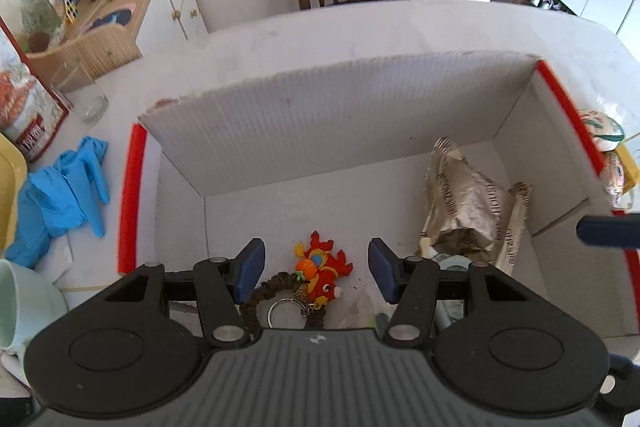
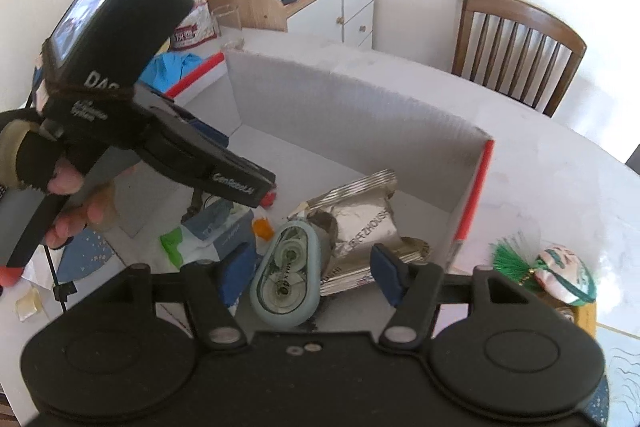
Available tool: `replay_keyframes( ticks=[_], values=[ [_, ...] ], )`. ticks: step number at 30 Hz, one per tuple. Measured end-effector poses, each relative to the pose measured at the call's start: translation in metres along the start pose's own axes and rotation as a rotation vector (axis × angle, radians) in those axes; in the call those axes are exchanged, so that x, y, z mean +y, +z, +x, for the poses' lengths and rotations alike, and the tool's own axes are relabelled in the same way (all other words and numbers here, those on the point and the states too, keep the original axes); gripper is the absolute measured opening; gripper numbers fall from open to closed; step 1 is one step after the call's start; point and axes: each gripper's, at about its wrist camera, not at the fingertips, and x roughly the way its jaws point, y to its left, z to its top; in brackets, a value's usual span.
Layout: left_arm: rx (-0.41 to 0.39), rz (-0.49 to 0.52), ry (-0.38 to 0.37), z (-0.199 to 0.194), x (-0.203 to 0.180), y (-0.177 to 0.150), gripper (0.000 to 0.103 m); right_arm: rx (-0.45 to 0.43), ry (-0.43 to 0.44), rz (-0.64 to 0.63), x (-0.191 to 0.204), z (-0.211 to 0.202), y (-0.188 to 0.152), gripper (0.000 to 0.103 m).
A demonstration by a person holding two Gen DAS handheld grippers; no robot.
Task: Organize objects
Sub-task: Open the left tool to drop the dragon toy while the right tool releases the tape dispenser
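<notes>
- Directly below the left gripper [image 1: 316, 269], whose blue pads stand wide apart with nothing between them, lies a red dragon keychain [image 1: 322, 273] on the floor of the white cardboard box [image 1: 320, 107]; its metal ring and dark braided loop reach back under the gripper body.
- Ahead and to the right of that gripper, a crumpled silver foil packet [image 1: 464, 203] rests against the box's right wall.
- Off to its left, outside the box, blue gloves [image 1: 64, 195] lie on the table beside a glass [image 1: 82, 95].
- Similarly spread and holding nothing, the right gripper [image 2: 314, 273] hangs over a pale green correction-tape dispenser [image 2: 286, 277], which sits between its pads without touching either.
- Just beyond the dispenser is the foil packet [image 2: 356, 223]; right of the gripper, outside the box wall, lies a green-tasselled ornament [image 2: 560, 273].
- Up and left of the right gripper, a hand [image 2: 68, 187] holds the left gripper's handle.
</notes>
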Motion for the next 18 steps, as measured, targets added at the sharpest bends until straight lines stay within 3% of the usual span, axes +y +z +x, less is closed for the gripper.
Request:
replay_keyframes(
  ticks=[18],
  values=[
    [-0.162, 0.016, -0.019, -0.094, -0.036, -0.013, 0.060, -0.110, -0.006, -0.011, -0.009, -0.075, -0.017, 0.079]
  ],
)
